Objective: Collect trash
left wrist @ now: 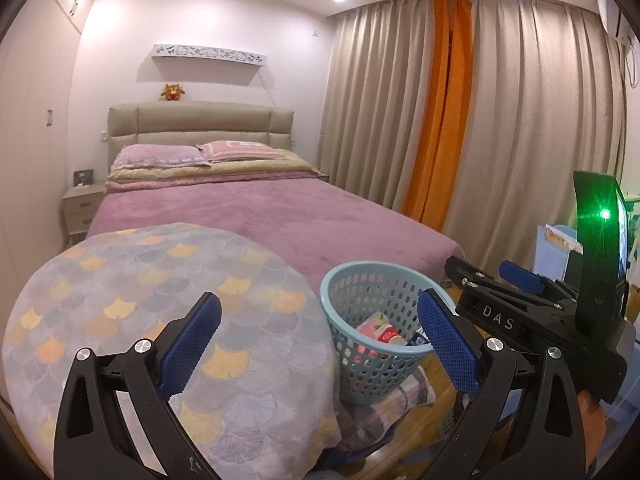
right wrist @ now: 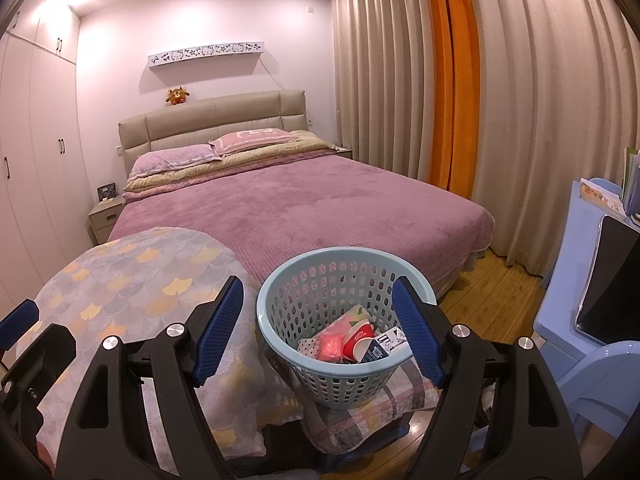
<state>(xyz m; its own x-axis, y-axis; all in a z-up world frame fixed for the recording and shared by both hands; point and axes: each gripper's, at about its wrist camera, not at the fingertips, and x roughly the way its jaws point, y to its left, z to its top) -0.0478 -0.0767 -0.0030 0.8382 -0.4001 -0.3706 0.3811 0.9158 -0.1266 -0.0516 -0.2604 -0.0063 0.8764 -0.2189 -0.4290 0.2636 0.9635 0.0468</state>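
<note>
A light blue perforated basket stands on a checked cloth beside a round table draped in a scale-patterned cloth. Inside it lie a pink packet, a red-and-white cup and a blue-and-white carton. My right gripper hangs open in front of the basket, its blue pads apart and gripping nothing. In the left wrist view my left gripper is also open and empty over the table's edge, with the basket to its right. The right gripper shows beyond the basket there.
A bed with a mauve blanket fills the room behind. Beige and orange curtains hang on the right. A blue plastic chair holding a dark screen stands at the right, on wood floor. Wardrobes line the left wall.
</note>
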